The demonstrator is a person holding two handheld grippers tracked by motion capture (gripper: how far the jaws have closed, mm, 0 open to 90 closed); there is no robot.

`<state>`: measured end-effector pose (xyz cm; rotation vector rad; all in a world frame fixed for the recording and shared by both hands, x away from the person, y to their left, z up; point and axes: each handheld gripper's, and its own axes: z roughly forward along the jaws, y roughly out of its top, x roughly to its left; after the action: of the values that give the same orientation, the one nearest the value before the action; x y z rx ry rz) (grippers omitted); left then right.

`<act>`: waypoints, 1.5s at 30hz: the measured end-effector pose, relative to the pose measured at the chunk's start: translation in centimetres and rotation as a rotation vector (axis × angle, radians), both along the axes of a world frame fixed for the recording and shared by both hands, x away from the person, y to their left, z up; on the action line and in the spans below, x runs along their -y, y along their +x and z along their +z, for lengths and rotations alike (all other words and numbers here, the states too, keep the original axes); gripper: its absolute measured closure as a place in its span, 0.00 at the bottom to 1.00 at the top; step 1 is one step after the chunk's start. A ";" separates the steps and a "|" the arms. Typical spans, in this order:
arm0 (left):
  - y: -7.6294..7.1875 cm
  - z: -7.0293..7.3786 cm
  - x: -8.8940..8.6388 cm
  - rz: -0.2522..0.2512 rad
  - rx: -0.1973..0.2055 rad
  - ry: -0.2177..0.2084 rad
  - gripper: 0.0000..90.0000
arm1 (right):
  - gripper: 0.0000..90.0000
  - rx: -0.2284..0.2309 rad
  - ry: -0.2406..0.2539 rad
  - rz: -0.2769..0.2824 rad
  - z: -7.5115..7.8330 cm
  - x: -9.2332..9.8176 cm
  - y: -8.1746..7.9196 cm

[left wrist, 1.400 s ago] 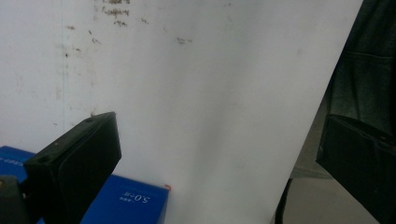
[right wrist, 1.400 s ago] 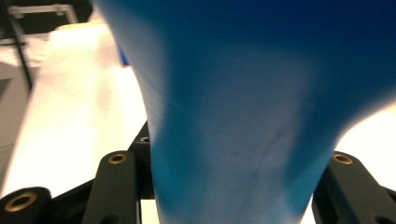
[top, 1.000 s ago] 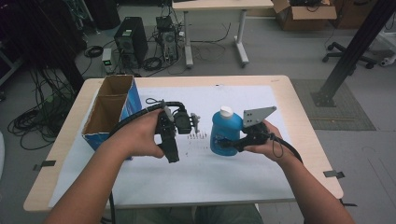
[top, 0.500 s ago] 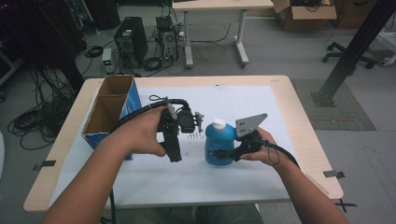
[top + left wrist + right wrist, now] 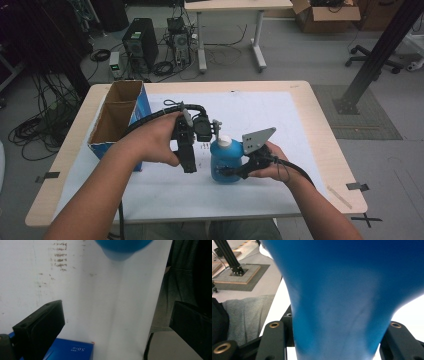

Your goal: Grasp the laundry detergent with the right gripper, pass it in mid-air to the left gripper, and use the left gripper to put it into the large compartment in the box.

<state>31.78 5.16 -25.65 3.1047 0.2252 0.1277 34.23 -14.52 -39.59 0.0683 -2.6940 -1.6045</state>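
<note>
A blue plastic bottle (image 5: 225,162) with a white cap (image 5: 221,141) stands upright at the middle of the white paper sheet (image 5: 260,115). My right gripper (image 5: 223,173) is shut on its lower body from the right, and the bottle (image 5: 342,302) sits squeezed between the black fingers (image 5: 273,340) in the right gripper view. I cannot tell whether its base touches the paper. My left gripper (image 5: 190,167) is just left of the bottle and points down toward the near edge. In the left gripper view its jaws stand wide open and hold nothing (image 5: 115,327), with the bottle's blue base (image 5: 122,247) farther off.
An open cardboard box (image 5: 117,117) with blue sides stands at the table's left, and its blue corner (image 5: 72,351) is by the left jaw. Small dark marks (image 5: 205,146) dot the paper near the bottle. The table's near edge (image 5: 200,220) is close to both hands.
My right gripper has brought the bottle left, nearer and lower, close beside the left gripper. The left hand has stayed about where it was.
</note>
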 end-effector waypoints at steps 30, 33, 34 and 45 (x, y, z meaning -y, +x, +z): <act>0.0 -0.2 1.8 -0.033 -0.009 0.016 0.00 | 0.50 -0.031 0.004 0.051 -1.0 -4.6 0.1; -0.1 -0.5 1.9 -0.036 -0.010 0.017 0.00 | 0.50 -0.036 0.010 0.057 -1.1 -4.9 0.1; 0.0 -0.5 2.0 -0.040 -0.011 0.020 0.00 | 0.50 -0.038 0.009 0.059 -1.1 -5.0 0.1; 0.1 -0.9 2.2 -0.046 -0.010 0.026 0.00 | 0.50 -0.035 0.018 0.068 -0.8 -5.6 0.1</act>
<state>31.85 2.91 -26.58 3.1345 0.1527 0.1145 34.29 -8.88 -40.37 0.1293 -2.6218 -1.5967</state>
